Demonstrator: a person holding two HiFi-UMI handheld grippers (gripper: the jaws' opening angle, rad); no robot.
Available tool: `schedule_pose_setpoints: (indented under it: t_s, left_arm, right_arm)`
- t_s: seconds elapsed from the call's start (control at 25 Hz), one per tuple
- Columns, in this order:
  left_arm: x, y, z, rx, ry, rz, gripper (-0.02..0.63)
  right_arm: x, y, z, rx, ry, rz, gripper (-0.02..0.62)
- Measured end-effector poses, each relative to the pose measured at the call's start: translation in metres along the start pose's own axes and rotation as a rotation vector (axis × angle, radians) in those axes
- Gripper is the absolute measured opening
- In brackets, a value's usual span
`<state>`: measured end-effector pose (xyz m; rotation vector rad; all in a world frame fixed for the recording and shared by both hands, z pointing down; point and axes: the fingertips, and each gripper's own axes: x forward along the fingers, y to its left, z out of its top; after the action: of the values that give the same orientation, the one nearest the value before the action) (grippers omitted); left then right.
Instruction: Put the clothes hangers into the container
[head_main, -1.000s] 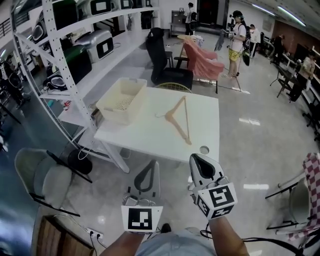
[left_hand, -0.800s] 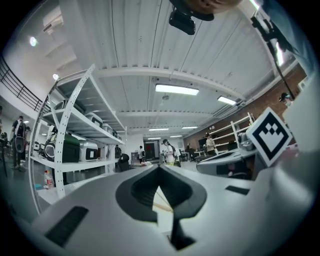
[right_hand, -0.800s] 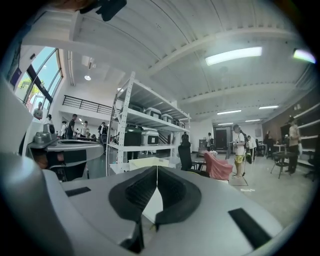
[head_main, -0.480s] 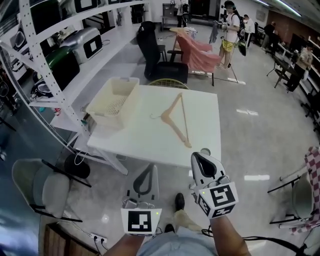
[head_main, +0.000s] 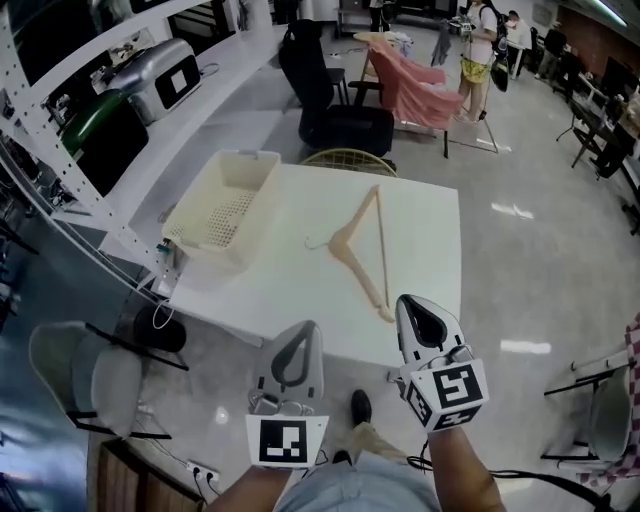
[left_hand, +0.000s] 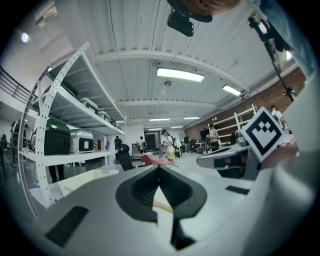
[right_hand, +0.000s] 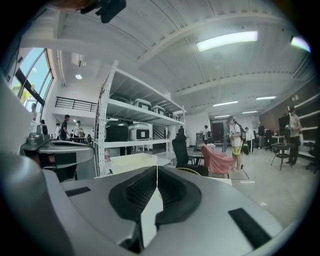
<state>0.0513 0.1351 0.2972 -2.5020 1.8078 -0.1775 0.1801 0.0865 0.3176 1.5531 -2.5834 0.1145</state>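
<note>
One wooden clothes hanger (head_main: 365, 252) lies flat near the middle of the white table (head_main: 270, 290), its hook pointing left. A cream perforated basket (head_main: 222, 208) stands on the table's left edge, with nothing visible inside. My left gripper (head_main: 294, 345) hovers just short of the table's near edge, jaws shut and holding nothing. My right gripper (head_main: 420, 315) is over the near right corner, close to the hanger's lower end, also shut and holding nothing. A sliver of the hanger (left_hand: 162, 205) shows through the left gripper's jaws. The basket (right_hand: 132, 161) appears beyond the right gripper's jaws.
White metal shelving (head_main: 90, 90) with machines runs along the left. A black office chair (head_main: 330, 100) and a yellow chair back (head_main: 350, 160) stand behind the table. A grey chair (head_main: 85, 370) sits at the near left. People stand at the far end of the room.
The table, hanger and basket have come closer and lower in the head view. Both grippers now reach the table's near edge, still shut.
</note>
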Motion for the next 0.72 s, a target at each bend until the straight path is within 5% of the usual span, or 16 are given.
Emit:
schedule_pose_setpoints:
  t_s: [0.72]
  left_arm:
    - [0.122,0.028,0.038,0.064,-0.043,0.098,0.012]
  right_arm:
    - [0.120,-0.057,0.041,-0.009,-0.055,0.141,0.012]
